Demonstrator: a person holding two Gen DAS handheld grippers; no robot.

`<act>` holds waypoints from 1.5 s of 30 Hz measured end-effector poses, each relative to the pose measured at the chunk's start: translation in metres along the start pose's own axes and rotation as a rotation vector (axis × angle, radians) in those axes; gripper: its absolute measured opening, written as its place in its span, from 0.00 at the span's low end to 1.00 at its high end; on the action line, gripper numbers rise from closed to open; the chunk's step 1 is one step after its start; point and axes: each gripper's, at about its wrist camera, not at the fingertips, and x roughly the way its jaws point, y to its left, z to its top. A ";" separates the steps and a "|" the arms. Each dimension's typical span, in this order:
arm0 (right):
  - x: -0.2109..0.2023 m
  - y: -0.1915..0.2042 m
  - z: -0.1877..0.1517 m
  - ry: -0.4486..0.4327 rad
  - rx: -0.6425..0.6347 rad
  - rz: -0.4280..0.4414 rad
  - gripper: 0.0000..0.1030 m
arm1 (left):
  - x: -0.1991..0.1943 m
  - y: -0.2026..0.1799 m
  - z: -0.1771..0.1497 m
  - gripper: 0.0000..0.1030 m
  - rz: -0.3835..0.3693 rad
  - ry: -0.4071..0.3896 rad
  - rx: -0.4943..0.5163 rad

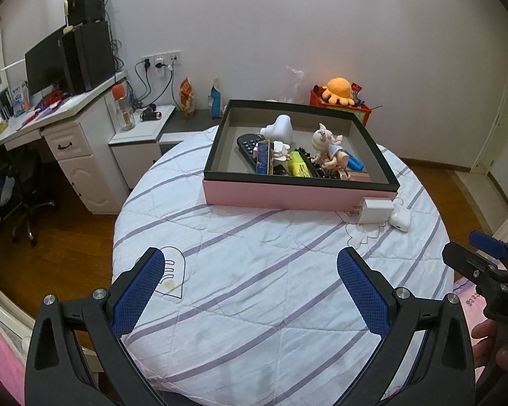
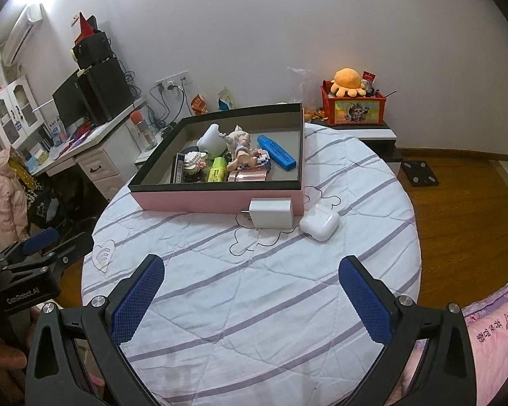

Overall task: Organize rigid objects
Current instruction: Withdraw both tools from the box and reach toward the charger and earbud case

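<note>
Both grippers hang over the bed w/ nothing in them: left gripper (image 1: pixel 250 291) has its jaws spread wide, right gripper (image 2: pixel 252 296) likewise, blue pads facing bare quilt. The pink box (image 2: pixel 220 199) sits toward the far side of the round bed (image 2: pixel 254 304), already holding most of the stuff: remote (image 1: pixel 249 147), yellow highlighter (image 2: pixel 216 171), blue highlighter (image 2: pixel 276 152), a doll (image 2: pixel 240 145), etc. Still outside: white charger (image 2: pixel 271 213), touching the box's front wall, and the earbud case (image 2: pixel 319 225) just beside it on the quilt.

What could go wrong, imo:
- Charger is pressed against the box wall, so one finger may not fit behind it; a push there could shove the box instead of gripping.
- Earbud case is smooth & rounded, so it could squirt out of the pads if pinched off-centre, and it's nr the bed edge on the right.
- Quilt is soft; pressing down could bunch fabric into the jaws.
- Box pile is heaped at the front, so dropping things onto it may topple the doll.
- Both grippers going for the same corner could bump.
</note>
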 end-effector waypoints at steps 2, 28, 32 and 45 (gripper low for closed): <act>0.000 -0.002 -0.001 0.002 0.004 -0.003 1.00 | 0.001 -0.001 -0.001 1.00 -0.001 0.003 0.000; 0.019 -0.014 0.000 0.042 0.023 -0.030 1.00 | 0.022 -0.001 -0.003 1.00 -0.015 0.042 -0.011; 0.023 -0.020 0.000 0.049 0.030 -0.043 1.00 | 0.029 -0.008 -0.003 1.00 -0.028 0.054 -0.002; 0.059 -0.049 0.003 0.114 0.004 -0.136 1.00 | 0.057 -0.037 0.001 1.00 -0.061 0.095 0.022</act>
